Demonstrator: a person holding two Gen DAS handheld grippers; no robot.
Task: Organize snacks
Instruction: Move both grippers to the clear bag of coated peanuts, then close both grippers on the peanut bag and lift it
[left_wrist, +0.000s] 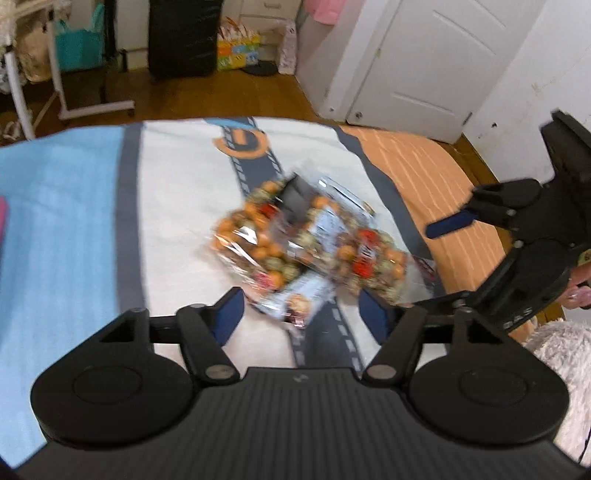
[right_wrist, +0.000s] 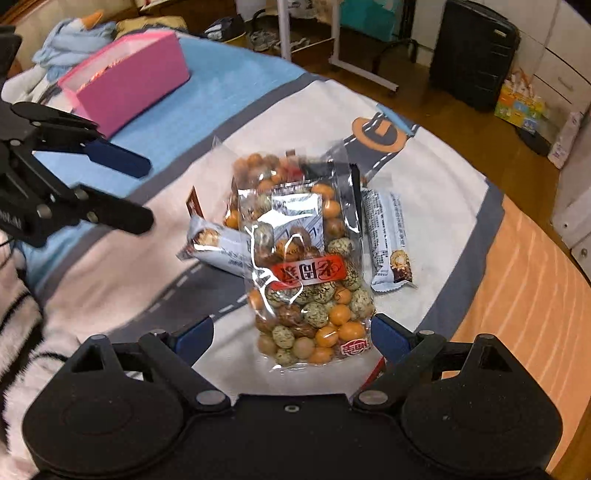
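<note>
Right gripper spread wide, empty, straddling the near end of the clear nut bag, whose long axis runs straight away along its fingers on the bed sheet; left gripper half-spread, empty, farther off.

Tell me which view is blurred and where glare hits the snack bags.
Left wrist view: the snack pile is smeared by motion blur, labels unreadable, while the left gripper stays sharp. Right wrist view: much crisper; the clear bag of nuts shows white glare streaks on its plastic, and fisheye bending curves the bed edge.
</note>
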